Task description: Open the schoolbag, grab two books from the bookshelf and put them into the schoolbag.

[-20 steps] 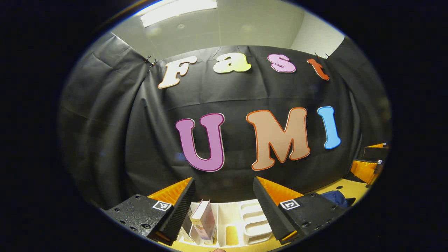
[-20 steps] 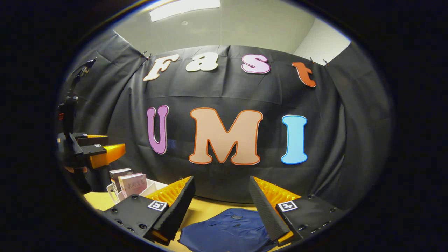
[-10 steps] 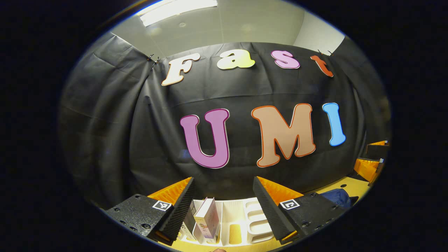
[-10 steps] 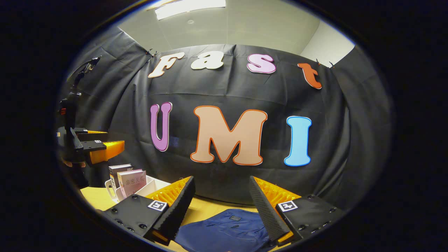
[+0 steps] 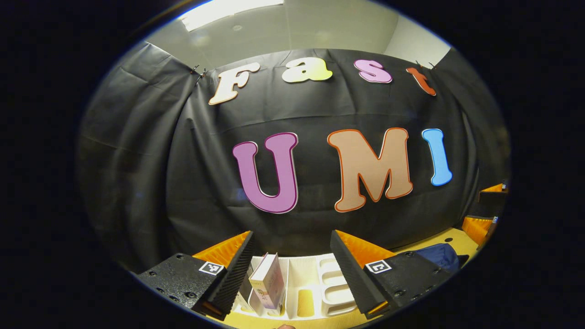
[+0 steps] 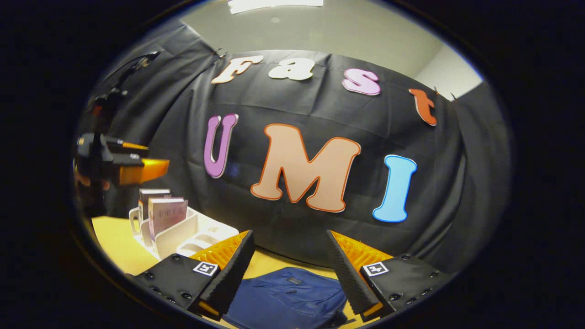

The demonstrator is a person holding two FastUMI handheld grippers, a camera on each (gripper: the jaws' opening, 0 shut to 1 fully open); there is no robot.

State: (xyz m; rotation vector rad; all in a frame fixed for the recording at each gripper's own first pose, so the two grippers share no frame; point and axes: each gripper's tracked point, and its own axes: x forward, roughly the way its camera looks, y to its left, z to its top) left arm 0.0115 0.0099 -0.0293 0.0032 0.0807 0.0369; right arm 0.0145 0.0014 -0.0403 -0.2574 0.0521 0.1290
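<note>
Open air above the bookshelf, books block its left slots

Bookshelf [image 5: 331, 292] as landmark: two books [image 5: 268, 287] stand upright in its left slots, right slots hold nothing. Left gripper [image 5: 292, 267] hangs above it, jaws apart, with a gap over the books. Right of the bookshelf, bare yellow table [image 6: 114, 246], then the blue schoolbag [image 6: 288, 299] lying flat under the spread right gripper [image 6: 289, 269].

The schoolbag [image 6: 288, 299] — dark navy fabric — lies flat on the yellow counter [image 6: 116, 249], closed as far as can be seen. Well to one side stands the white slotted bookshelf [image 5: 315, 288]. Two books [image 6: 162, 212] stand upright side by side in its end slots — the nearer has a pinkish cover, the other a darker spine; the remaining slots hold nothing.
</note>
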